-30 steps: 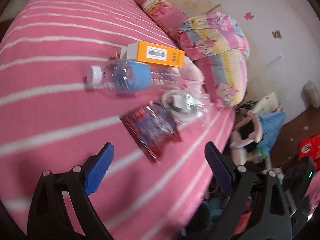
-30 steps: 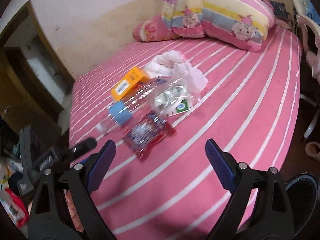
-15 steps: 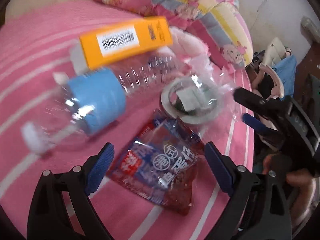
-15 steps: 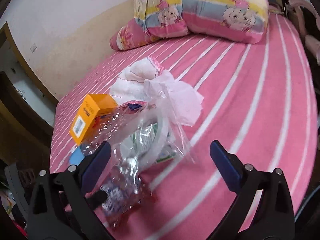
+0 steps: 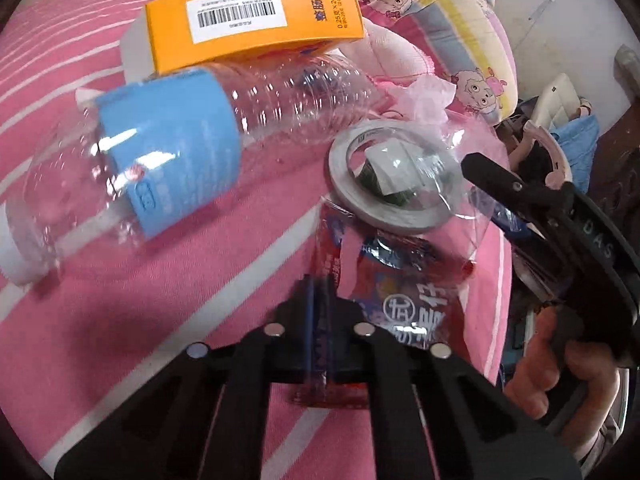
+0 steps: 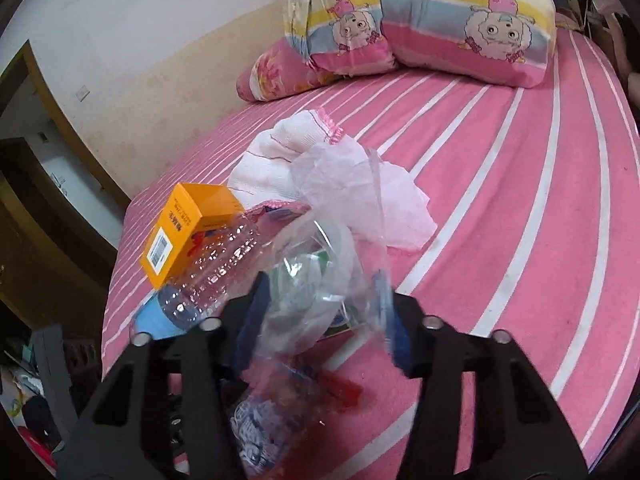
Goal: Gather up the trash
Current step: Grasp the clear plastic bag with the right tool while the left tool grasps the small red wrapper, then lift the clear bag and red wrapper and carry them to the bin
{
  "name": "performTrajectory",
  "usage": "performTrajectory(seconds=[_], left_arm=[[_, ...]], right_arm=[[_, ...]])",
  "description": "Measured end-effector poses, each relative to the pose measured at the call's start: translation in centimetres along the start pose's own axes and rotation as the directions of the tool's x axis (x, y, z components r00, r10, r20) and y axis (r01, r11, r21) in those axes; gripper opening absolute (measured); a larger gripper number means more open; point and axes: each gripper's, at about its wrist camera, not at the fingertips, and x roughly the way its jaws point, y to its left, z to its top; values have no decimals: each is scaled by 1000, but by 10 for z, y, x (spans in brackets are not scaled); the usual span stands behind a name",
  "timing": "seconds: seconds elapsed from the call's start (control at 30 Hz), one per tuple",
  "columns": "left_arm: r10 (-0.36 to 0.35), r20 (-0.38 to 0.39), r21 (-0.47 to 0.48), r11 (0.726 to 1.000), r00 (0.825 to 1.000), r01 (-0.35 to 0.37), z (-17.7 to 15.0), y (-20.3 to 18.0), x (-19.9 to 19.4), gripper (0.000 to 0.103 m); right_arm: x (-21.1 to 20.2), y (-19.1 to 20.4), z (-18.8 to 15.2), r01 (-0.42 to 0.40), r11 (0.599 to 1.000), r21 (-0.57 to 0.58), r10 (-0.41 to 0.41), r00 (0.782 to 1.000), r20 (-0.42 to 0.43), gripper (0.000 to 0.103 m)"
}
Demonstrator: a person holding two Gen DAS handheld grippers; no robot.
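A red and blue snack wrapper lies crumpled on the pink striped bed. My left gripper is shut on the wrapper's near edge. Just behind it sits a clear plastic bag with a roll of tape inside. In the right wrist view this bag stands between the two pads of my right gripper, whose jaws are closing around it. An empty clear bottle with a blue label and an orange box lie to the left.
A white cloth and thin pink paper lie behind the pile. Cartoon pillows lean at the head of the bed. A hand holds the right gripper at the bed's edge, with clutter on the floor beyond.
Both grippers came in close to the pile. The left jaws went from wide open to shut on the wrapper. The right jaws narrowed about the clear bag.
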Motion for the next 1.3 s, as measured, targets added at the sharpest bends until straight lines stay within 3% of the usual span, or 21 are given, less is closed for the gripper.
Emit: performTrajectory(seconds=[0.1,0.4,0.83,1.3], left_arm=[[-15,5,-4,1000,1000,15,-6,-2,-8,1],[-49,100,-87,995,994,58,-22,2,-51,1],[-38,243,-191,978,969,86,-62,2,-132,1],[-33,338,-145,986,940,87,-98,-54,-214,1]], right_arm=[[-10,3,-5,9,1000,-16,-8,1000,9,39],[-51,7,-16,19,1000,-21,-18,998,52,29],[-128,51,-48,-102,988,-112,109,992,65,27],[-241,75,-72,-159,974,-164,180,976,122,27]])
